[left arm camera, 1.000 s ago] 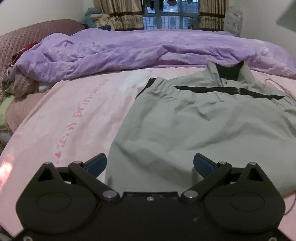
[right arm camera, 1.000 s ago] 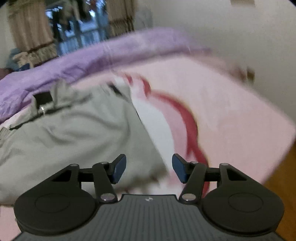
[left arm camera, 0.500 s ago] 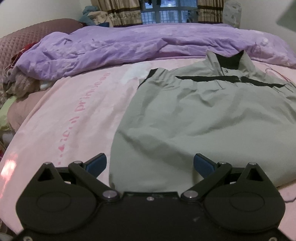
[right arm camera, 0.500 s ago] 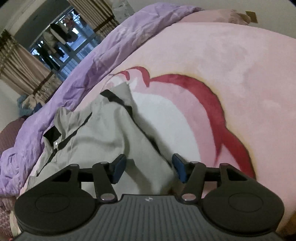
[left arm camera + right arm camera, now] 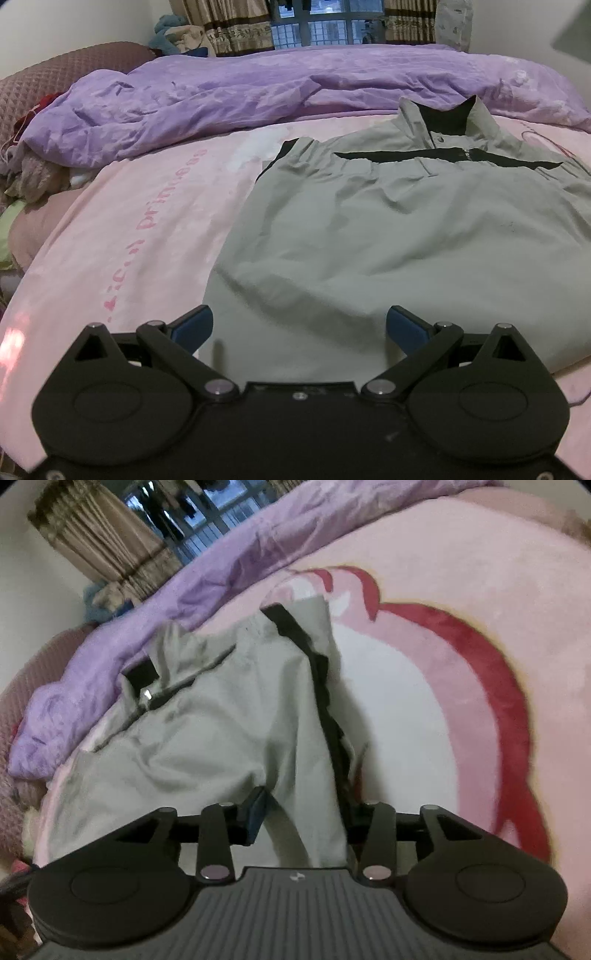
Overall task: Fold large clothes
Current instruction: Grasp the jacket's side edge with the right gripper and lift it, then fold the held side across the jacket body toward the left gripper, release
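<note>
Your left tongs gape wide above the near hem of the grey jacket, touching nothing, placed as before. The jacket, thin, rumpled and black-trimmed, lies on the fuzzy pink blanket. Your right tongs, earlier open beside the jacket, are now closing with its bunched edge between them.

A: State the light level in both views.
B: Dim indoor light. The window behind the curtains shows blue-grey daylight, brighter than the room.

A: Shadows and glare?
B: Soft shadows fall in the creases of the grey jacket. A faint reddish glow marks the pink blanket at the left edge. No glare.

A: Sharpness?
B: Left wrist view is fairly sharp. Right wrist view is smeared. Fisheye bending curves both views' edges, with dark upper corners on the right view.
</note>
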Demonstrator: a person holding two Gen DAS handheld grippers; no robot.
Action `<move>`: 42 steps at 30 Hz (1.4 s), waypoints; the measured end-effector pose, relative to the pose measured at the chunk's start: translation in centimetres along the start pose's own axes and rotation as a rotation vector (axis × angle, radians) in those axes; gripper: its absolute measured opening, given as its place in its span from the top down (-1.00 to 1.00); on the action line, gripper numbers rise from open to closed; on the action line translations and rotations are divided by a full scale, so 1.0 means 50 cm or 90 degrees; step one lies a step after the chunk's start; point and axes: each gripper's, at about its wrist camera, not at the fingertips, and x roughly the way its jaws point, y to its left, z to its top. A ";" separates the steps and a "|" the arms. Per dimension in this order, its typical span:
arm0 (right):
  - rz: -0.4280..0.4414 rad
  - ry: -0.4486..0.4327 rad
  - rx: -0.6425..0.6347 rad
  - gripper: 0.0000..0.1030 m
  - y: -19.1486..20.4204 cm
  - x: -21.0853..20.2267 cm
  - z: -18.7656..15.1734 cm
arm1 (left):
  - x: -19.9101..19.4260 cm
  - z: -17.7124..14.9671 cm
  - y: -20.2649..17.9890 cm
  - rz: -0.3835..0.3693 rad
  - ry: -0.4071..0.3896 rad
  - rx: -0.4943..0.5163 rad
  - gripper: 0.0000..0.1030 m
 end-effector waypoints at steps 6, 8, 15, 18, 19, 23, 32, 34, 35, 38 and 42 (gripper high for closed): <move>0.129 -0.001 0.060 0.76 -0.007 -0.053 0.005 | -0.002 -0.002 0.004 0.000 -0.001 0.005 -0.99; 0.129 -0.025 0.022 0.76 0.028 -0.079 0.002 | 0.000 -0.001 0.010 0.005 0.000 0.004 -0.99; 0.027 -0.057 0.011 0.80 0.106 -0.066 -0.016 | 0.016 0.012 0.031 0.010 0.002 -0.005 -0.99; 0.034 -0.115 -0.006 0.79 0.201 -0.090 -0.039 | 0.032 0.026 0.034 0.003 0.000 -0.002 -0.99; 0.040 -0.130 -0.015 0.80 0.236 -0.090 -0.047 | 0.036 0.030 0.035 -0.002 -0.001 -0.004 -0.99; 0.072 -0.169 -0.068 0.82 0.393 -0.061 -0.094 | 0.049 0.046 0.048 -0.025 -0.004 -0.017 -0.99; 0.092 -0.133 -0.133 0.83 0.590 0.050 -0.186 | 0.073 0.051 0.095 -0.050 -0.017 -0.049 -0.99; 0.088 -0.120 -0.147 0.83 0.614 0.068 -0.204 | 0.081 0.040 0.109 -0.059 -0.005 -0.078 -0.99; 0.088 -0.116 -0.148 0.83 0.617 0.075 -0.208 | 0.084 0.034 0.114 -0.068 -0.001 -0.086 -0.99; 0.080 -0.108 -0.154 0.83 0.632 0.093 -0.221 | 0.078 0.032 0.123 -0.071 -0.006 -0.086 -0.99; 0.074 -0.112 -0.176 0.83 0.668 0.103 -0.232 | 0.077 0.026 0.140 -0.073 -0.002 -0.099 -0.99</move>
